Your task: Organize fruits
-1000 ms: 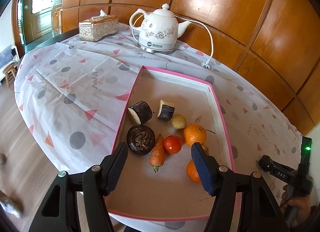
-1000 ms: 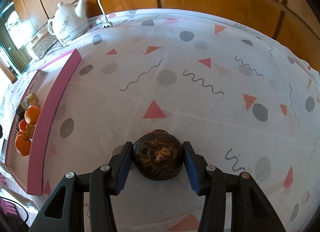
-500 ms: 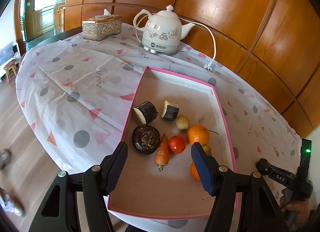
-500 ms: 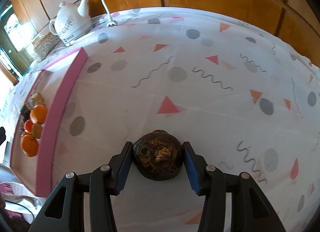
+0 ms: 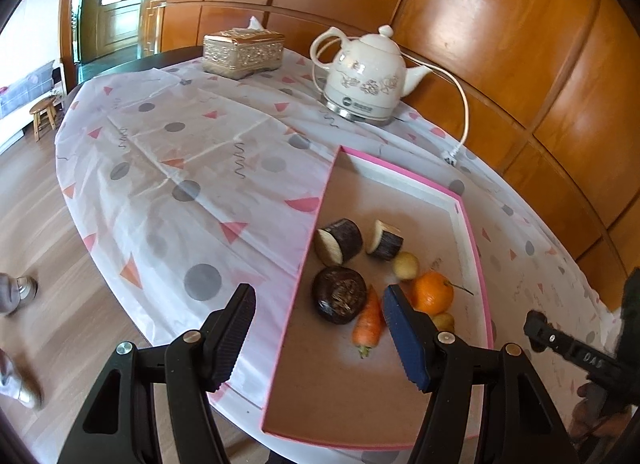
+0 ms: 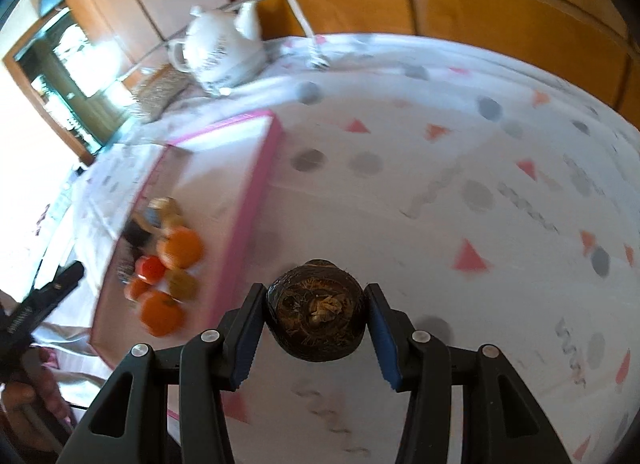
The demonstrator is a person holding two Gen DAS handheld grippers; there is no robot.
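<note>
Left wrist view: the left gripper (image 5: 316,338) is spread wide with nothing between its fingers, positioned above the near left edge of the pink-rimmed tray (image 5: 476,260). The tray rests on a table covered by a patterned tablecloth (image 5: 192,168). Inside the tray lie two cut dark-skinned pieces (image 5: 340,242), a small yellowish fruit (image 5: 406,266), a round dark brown fruit (image 5: 339,300), a carrot (image 5: 368,322) just beside it, and an orange (image 5: 432,298) partly hidden behind the right fingertip. A white ceramic kettle (image 5: 366,78) and a gold tissue box (image 5: 242,53) stand at the far side of the table; the kettle's white cord (image 5: 464,112) ends near the tray's far corner. The other hand-held tool shows at the right edge. Right wrist view (motion-blurred): the right gripper (image 6: 316,338) is clamped on a second round dark brown fruit (image 6: 316,322), both pads touching its sides, above the tablecloth (image 6: 440,192) to the right of the tray (image 6: 260,184). In the tray, oranges (image 6: 180,248), a red tomato (image 6: 150,268) and smaller fruits are grouped near its right wall. The kettle (image 6: 220,52) appears at the far end.
</note>
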